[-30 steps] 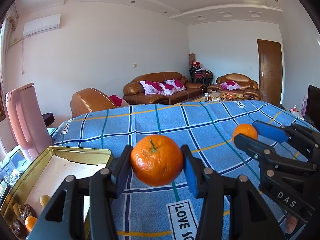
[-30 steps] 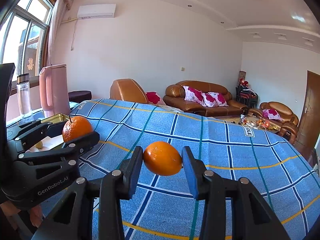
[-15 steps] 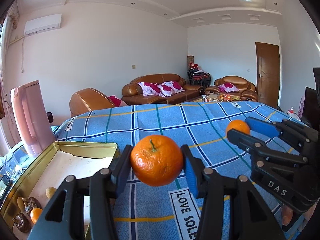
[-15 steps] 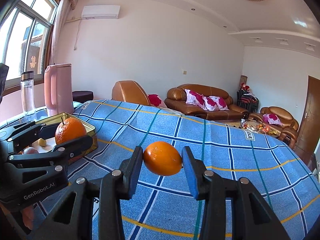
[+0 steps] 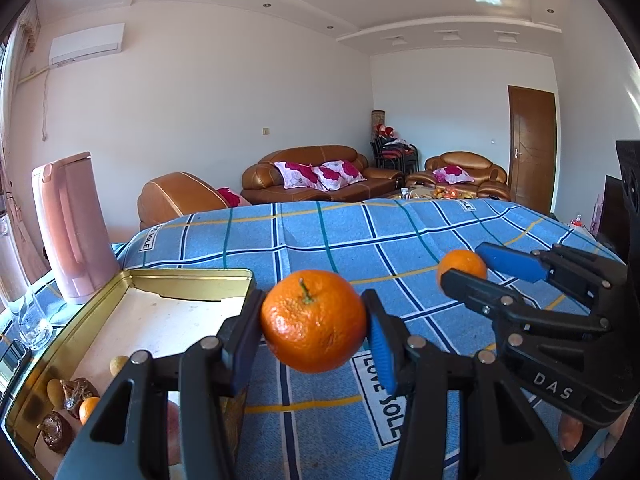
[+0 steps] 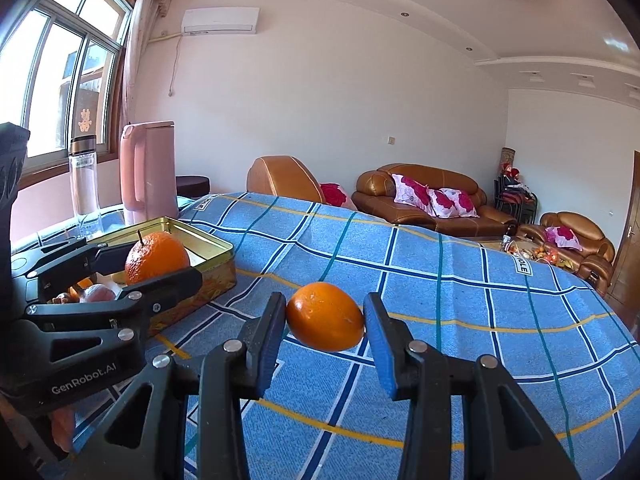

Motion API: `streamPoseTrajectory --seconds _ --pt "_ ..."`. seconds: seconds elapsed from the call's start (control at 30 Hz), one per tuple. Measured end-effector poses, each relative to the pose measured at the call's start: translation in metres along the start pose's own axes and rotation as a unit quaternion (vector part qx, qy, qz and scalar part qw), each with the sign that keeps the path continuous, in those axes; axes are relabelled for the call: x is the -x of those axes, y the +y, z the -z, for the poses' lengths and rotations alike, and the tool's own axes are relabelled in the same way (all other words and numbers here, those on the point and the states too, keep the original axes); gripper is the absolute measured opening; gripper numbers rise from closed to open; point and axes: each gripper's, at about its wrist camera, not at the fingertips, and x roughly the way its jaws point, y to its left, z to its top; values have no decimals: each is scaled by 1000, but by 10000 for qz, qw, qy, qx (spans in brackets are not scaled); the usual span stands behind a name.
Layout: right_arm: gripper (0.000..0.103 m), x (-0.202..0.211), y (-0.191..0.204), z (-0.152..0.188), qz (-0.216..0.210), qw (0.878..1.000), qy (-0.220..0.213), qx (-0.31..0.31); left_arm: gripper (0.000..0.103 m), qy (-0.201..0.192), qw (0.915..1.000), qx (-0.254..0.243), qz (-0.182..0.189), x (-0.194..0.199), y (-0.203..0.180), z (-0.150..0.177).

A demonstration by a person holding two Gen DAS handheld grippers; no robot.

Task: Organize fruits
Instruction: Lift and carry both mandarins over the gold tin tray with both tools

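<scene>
My left gripper (image 5: 314,322) is shut on a round orange with a stem (image 5: 314,320) and holds it above the table, just right of the gold tin tray (image 5: 192,276). My right gripper (image 6: 325,318) is shut on a smoother orange (image 6: 325,317) above the blue checked cloth (image 6: 460,292). In the right wrist view the left gripper (image 6: 158,260) with its orange (image 6: 157,257) is at the left, over the tray's (image 6: 208,246) near side. In the left wrist view the right gripper (image 5: 464,266) and its orange (image 5: 462,266) are at the right.
The tray holds several small fruits and wrapped sweets (image 5: 76,396) at its near end. A pink kettle (image 5: 72,228) and a clear bottle (image 6: 84,176) stand behind the tray, with a glass (image 5: 34,322) to its left. Brown sofas (image 5: 320,178) stand beyond the table.
Both grippers have risen and drawn back a little, each keeping its orange. The tray now shows closer to the left gripper, and more of its inside is in view.
</scene>
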Motion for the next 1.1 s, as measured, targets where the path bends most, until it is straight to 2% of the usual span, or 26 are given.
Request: streamPoseTrajectory --seconds 0.37,1.1 --pt "43 8 22 3 -311 9995 53 -83 50 12 9999 110 -70 13 22 7" --pt "43 10 68 -1 -654 9978 47 138 50 -34 9993 238 -286 38 60 17"
